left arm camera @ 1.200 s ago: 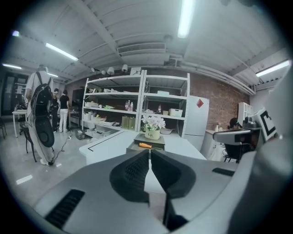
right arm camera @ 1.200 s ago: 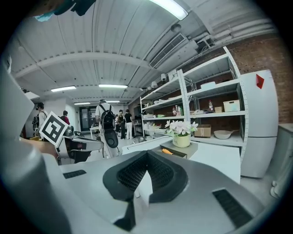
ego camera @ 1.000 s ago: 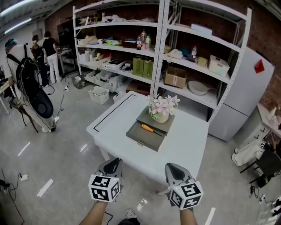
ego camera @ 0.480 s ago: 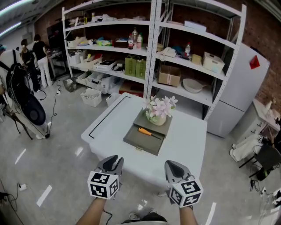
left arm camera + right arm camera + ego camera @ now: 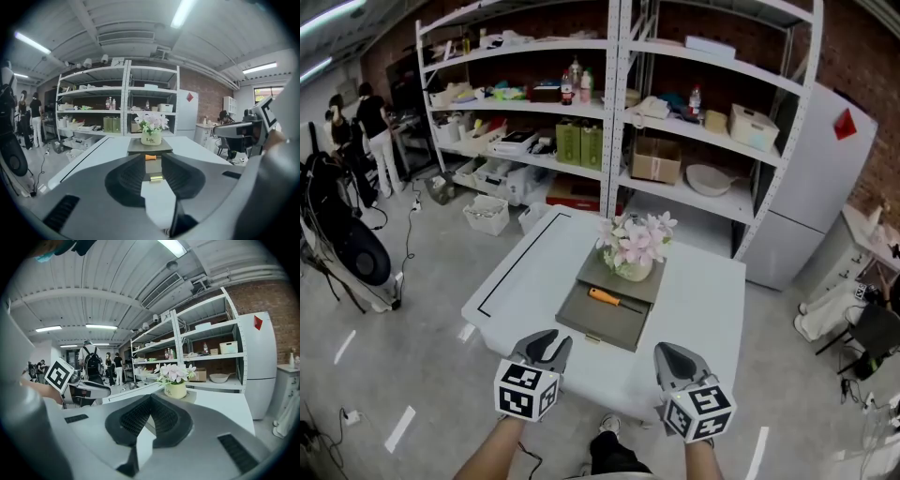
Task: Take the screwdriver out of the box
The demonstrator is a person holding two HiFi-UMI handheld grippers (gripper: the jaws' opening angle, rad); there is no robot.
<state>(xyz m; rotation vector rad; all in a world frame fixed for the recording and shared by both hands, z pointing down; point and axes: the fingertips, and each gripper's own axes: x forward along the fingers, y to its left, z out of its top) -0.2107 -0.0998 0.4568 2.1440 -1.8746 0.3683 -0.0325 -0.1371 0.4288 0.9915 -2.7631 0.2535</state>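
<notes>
An orange-handled screwdriver (image 5: 604, 298) lies in the open drawer of a flat grey box (image 5: 598, 323) on the white table (image 5: 703, 300). In the left gripper view the screwdriver (image 5: 150, 158) shows far ahead, framed by the jaws. My left gripper (image 5: 549, 343) hovers over the table's near edge, short of the box; its jaws are opening and nothing is between them (image 5: 152, 165). My right gripper (image 5: 672, 356) hangs beside it at the near edge, its jaws shut with the tips touching (image 5: 150, 396) and empty.
A pot of pink flowers (image 5: 632, 249) stands on the box's top, behind the drawer. Metal shelves (image 5: 609, 103) full of goods and a white fridge (image 5: 811, 187) stand beyond the table. People (image 5: 367, 127) stand far left, near a black bag (image 5: 342, 234).
Both grippers have come forward to the table's near edge, and the table now sits closer in view. The left gripper's jaws have spread apart.
</notes>
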